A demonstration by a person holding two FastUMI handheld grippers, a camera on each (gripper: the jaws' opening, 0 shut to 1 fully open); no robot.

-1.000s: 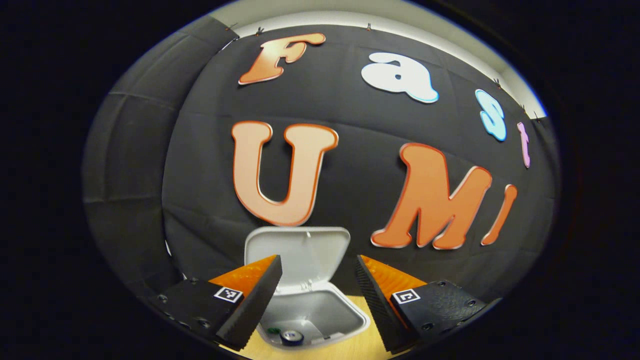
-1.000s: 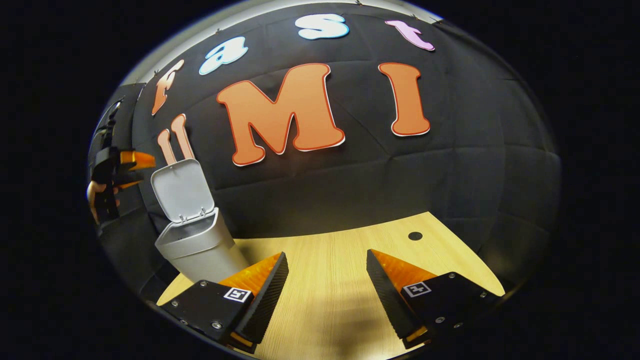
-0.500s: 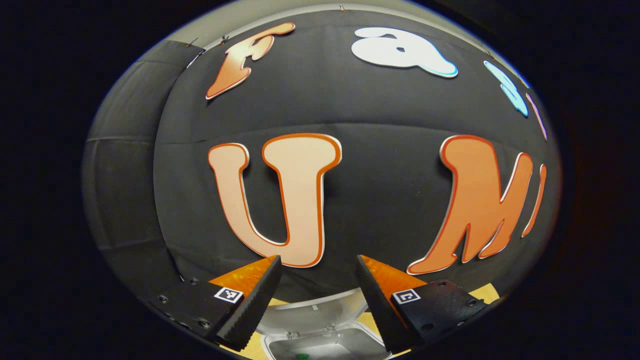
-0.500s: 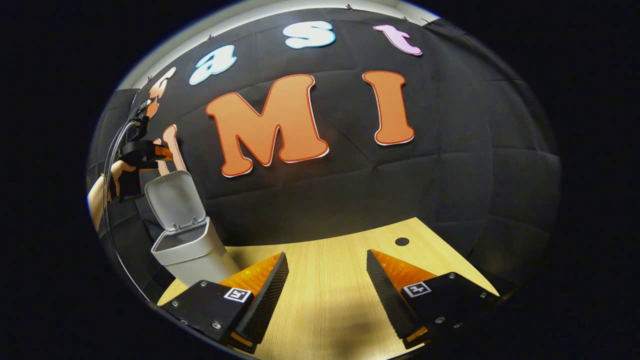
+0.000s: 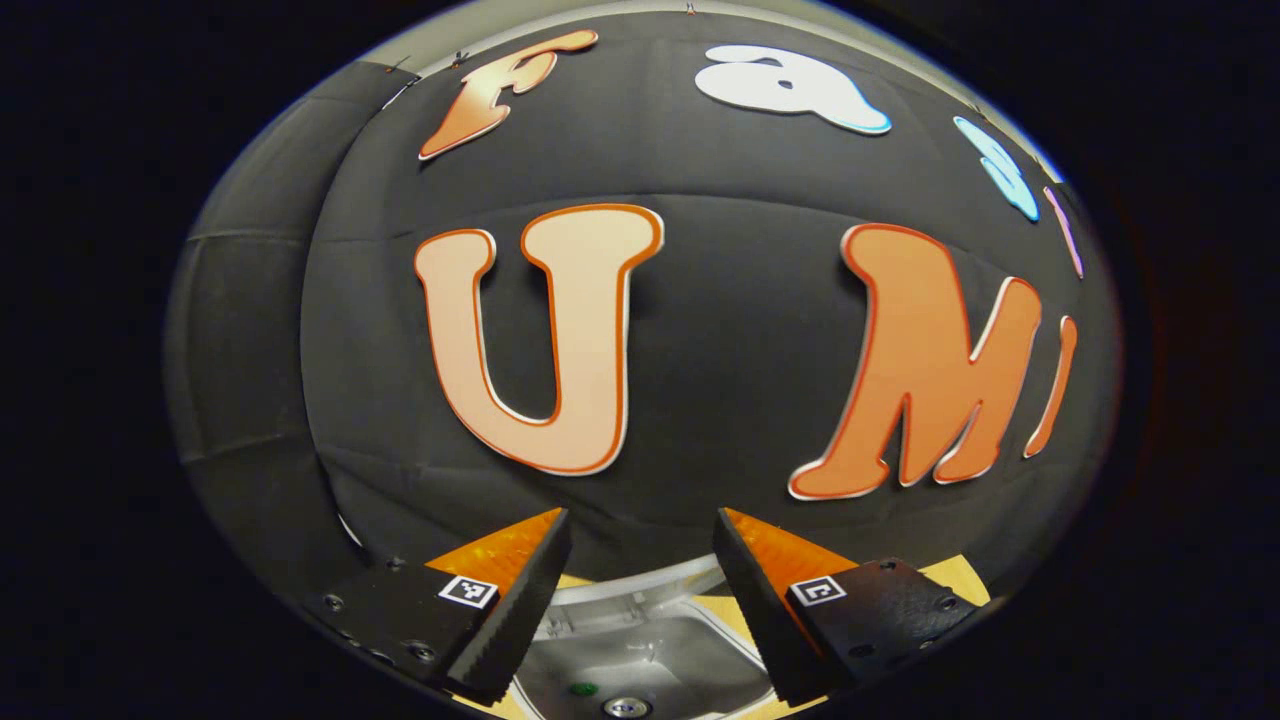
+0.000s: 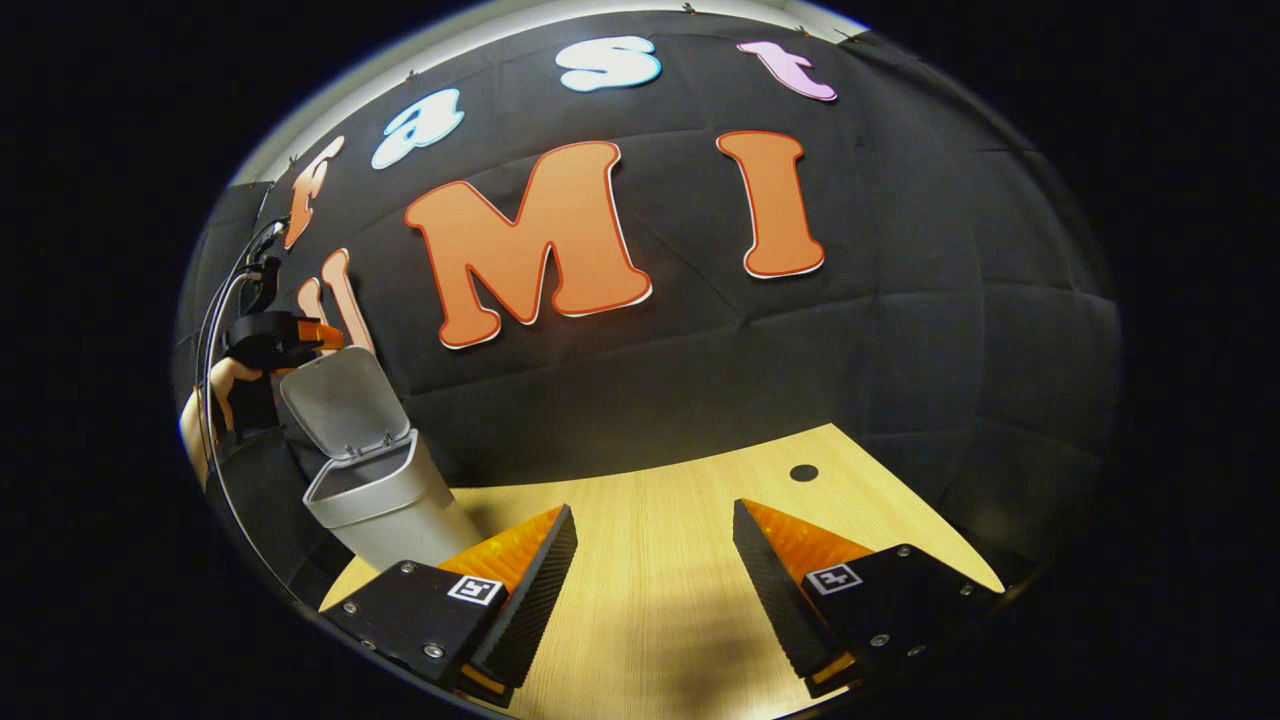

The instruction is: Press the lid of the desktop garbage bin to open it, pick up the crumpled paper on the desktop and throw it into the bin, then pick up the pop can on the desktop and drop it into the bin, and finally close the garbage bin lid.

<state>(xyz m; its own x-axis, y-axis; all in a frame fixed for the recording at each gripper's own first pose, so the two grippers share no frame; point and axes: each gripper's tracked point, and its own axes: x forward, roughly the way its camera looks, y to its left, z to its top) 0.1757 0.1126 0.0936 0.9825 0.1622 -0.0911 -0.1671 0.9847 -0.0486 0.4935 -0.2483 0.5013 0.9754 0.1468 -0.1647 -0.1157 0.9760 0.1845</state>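
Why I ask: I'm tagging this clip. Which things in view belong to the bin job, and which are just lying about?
Job:
- garbage bin
- lid, raised
- what looks like the pop can, inside the bin
- left claw, open, by the lid's top edge
- right claw, open, empty

Lying about:
- table
- dark round hole in it

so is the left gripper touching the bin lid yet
Cannot tell. In the right gripper view the left gripper sits right at the top edge of the raised lid of the bin, too small and distant to show contact or gap.
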